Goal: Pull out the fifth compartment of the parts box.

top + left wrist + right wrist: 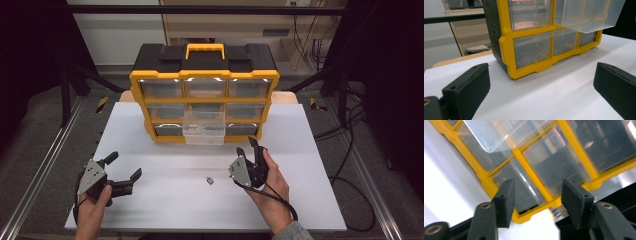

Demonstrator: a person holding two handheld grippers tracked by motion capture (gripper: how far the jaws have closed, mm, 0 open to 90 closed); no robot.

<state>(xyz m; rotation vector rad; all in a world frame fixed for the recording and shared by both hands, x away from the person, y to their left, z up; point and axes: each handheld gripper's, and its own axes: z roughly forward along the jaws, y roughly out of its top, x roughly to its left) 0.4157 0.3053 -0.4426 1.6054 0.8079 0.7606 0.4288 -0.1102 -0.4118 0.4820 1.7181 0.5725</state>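
A yellow and black drawer cabinet (204, 75) stands at the back of the white table (150, 200). One clear drawer (204, 131) of its middle column is pulled out toward me. A small dark part (210, 180) lies on the table in front of it. My left gripper (125, 164) rests low at the near left, jaws spread wide and empty; in its own view the left gripper (541, 72) faces the cabinet's lower left corner (510, 70). My right gripper (247, 146) is held just right of the small part, open with nothing between its pads (538, 182), pointing at the cabinet's lower drawers (554, 170).
The cabinet's yellow carry handle (205, 49) is folded on top. Metal rails (45, 165) run along the table's left and right sides, with cables (350, 145) on the floor at the right. A wooden board (287, 96) shows behind the cabinet.
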